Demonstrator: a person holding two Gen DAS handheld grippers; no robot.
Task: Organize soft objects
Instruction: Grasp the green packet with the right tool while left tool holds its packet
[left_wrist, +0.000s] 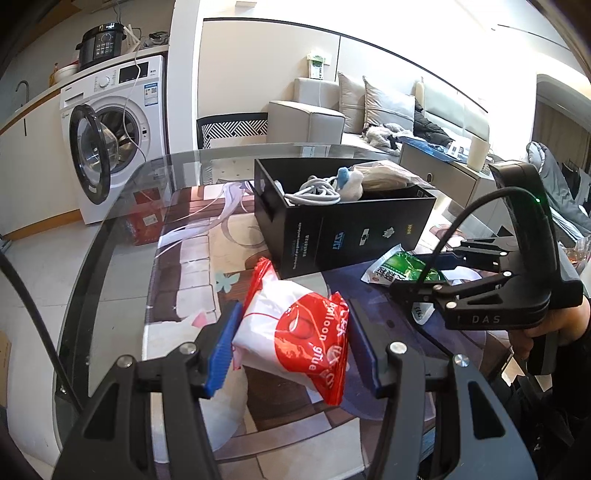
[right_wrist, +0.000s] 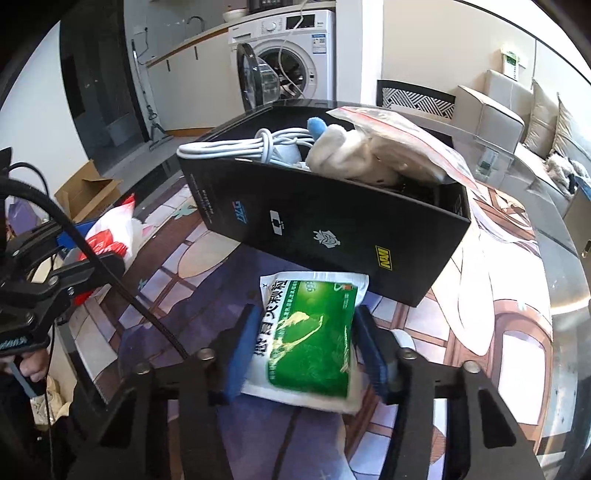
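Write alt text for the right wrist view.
The right tool is closed on a green and white sachet lying on a glass table. Just beyond stands an open black box holding a white cable and a plush toy.

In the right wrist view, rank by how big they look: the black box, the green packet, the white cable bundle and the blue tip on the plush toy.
1. black box
2. green packet, though it is nearest the camera, so its true size is unsure
3. white cable bundle
4. blue tip of the plush toy
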